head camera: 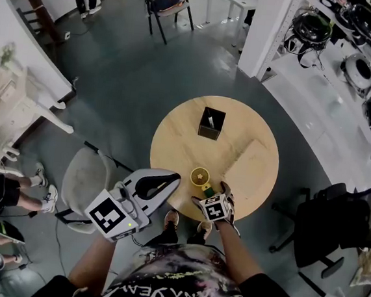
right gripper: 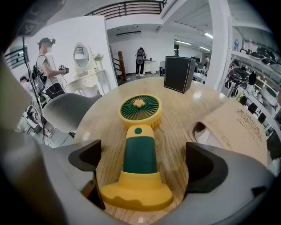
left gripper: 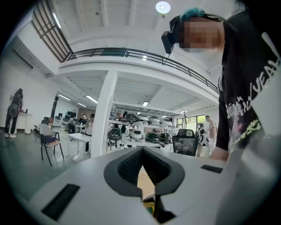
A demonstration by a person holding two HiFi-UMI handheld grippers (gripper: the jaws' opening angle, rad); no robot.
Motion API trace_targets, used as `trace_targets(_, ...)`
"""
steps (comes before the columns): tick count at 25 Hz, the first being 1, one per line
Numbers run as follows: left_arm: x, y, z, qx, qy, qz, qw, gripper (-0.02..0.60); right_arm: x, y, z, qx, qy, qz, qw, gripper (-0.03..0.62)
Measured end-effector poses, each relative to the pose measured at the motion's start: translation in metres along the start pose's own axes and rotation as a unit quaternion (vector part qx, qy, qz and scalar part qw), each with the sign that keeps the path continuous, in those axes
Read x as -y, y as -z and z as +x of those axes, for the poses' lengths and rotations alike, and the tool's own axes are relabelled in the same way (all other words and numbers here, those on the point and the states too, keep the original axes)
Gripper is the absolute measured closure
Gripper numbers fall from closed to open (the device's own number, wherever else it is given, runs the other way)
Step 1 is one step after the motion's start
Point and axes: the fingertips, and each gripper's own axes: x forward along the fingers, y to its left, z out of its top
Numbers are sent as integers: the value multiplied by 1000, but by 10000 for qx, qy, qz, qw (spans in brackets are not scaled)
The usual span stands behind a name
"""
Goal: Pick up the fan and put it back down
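Right gripper (right gripper: 145, 165) is spread wide, jaws either side of the yellow-and-green fan's (right gripper: 138, 151) base. The fan lies flat on the round wooden table (head camera: 173, 137), head toward the black box (head camera: 211, 123). Left gripper (left gripper: 142, 165) is pinched together on nothing, at the table's near edge. Print on the brown paper bag (head camera: 255, 167) is too small to read.

Round wooden table (head camera: 180, 137), centre of the head view. Three items lie on it: a black open-topped box (head camera: 211, 123) upright toward the upper middle; a yellow-green fan (head camera: 201, 177) lying flat near the lower edge; a tan paper bag (head camera: 252, 164) flat at the right.
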Motion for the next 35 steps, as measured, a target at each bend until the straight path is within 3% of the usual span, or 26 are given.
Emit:
trace_targets(22,1,-1,-5,-2,26,8,10000,569,1,-2,1,-361,31,-44,9993,27)
trace_targets(28,1,0,-4,9,42,2,10000,569,-8,-5,-2,-475,-26,-168,9987,128)
trace_targets(35,2,-1,-3,25,69,-7,10000,569,-32,-8,-7,-572,-272,-503,9967,366)
